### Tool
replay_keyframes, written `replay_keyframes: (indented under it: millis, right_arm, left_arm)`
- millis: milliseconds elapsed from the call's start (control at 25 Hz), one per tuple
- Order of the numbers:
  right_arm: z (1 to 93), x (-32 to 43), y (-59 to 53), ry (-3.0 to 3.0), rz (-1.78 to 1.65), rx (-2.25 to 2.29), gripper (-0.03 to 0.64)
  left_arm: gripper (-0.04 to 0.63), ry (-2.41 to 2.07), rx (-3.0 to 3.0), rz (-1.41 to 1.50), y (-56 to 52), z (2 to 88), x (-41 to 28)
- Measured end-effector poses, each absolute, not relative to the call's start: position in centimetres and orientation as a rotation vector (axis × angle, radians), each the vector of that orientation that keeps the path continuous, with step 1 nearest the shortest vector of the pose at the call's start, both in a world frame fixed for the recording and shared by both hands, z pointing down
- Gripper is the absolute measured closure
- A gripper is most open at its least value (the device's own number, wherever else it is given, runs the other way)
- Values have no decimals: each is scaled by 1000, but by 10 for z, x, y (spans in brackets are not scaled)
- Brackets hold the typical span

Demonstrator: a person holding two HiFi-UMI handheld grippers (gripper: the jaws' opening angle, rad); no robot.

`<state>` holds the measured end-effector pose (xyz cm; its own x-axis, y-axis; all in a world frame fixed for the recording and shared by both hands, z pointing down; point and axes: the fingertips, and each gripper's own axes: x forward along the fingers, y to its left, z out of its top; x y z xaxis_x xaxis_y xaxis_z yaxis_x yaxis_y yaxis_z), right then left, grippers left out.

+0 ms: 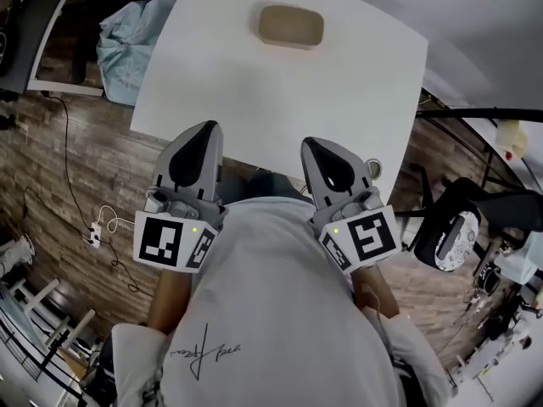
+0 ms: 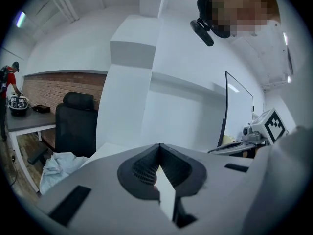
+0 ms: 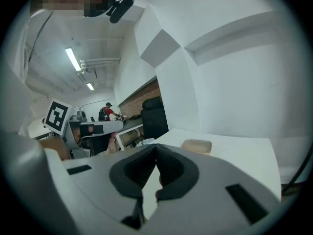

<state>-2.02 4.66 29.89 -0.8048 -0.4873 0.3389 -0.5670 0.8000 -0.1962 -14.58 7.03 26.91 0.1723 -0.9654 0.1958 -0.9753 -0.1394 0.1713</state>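
I hold both grippers close to my chest, pointing at the near edge of a white table (image 1: 339, 100). The left gripper (image 1: 207, 126) is shut with nothing between its jaws; in the left gripper view its tips (image 2: 159, 145) meet at a point. The right gripper (image 1: 308, 143) is shut and empty too, its jaw tips (image 3: 156, 146) together. A tan shallow dish (image 1: 290, 25) lies alone at the table's far side, well ahead of both grippers; the right gripper view shows the dish (image 3: 196, 145) just right of the jaws.
A light blue cloth (image 1: 131, 36) is bunched at the table's far left corner, next to a black office chair (image 2: 76, 124). Another black chair (image 1: 450, 223) stands right of the table. Cables and a power strip (image 1: 93, 231) lie on the wooden floor at left.
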Motion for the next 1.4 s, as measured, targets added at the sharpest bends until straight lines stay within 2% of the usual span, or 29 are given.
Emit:
replay_keyframes:
  millis: [440,1400]
  right_arm:
    - [312,-1,6,-2688,503,967,609]
    - [369,-14,-98,-2541,730,1092,607]
  left_arm:
    - [589,-1813,2317,244,28,284,-129]
    - [589,-1650,2212,217,-80,345,-171]
